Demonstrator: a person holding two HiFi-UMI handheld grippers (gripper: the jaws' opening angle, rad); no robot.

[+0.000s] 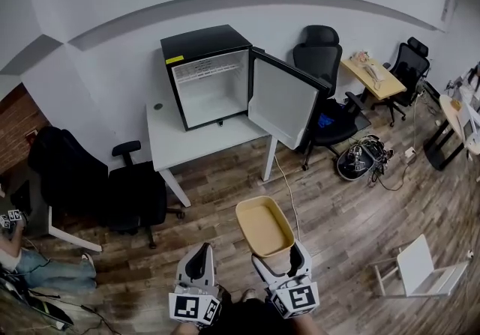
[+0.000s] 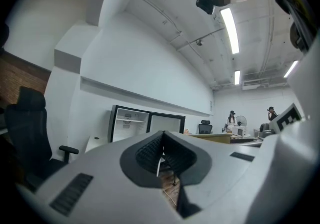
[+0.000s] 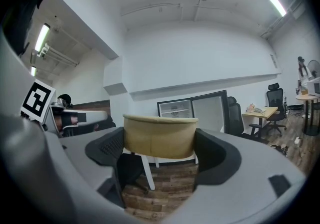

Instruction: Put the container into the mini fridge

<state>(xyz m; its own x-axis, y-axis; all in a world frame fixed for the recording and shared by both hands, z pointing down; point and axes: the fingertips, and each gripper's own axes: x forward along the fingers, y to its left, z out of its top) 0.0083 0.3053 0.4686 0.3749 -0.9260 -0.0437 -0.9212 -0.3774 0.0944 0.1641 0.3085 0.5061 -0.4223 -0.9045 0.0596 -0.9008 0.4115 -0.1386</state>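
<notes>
Over on the left, the left claw (image 2: pixel 161 150) has its jaws pressed together on nothing, hanging low and idle above the wooden floor (image 1: pixel 337 213). Moving across, there's the target: the mini fridge (image 1: pixel 206 75) sitting on the white counter (image 1: pixel 172 142) by the wall, interior bare and white. Now the container (image 1: pixel 264 227), a tan, shallow tub, held up off the floor with its near end pinched between the jaws of the right claw (image 3: pixel 160 150), its far end pointing toward the counter. Just right of the fridge body, the door (image 1: pixel 285 105) hangs wide open, so no opening is needed. By my reading, pickup is done and the way in is clear, but the container is well apart from the fridge: the carry across the floor, the placing inside and the release are all left.
</notes>
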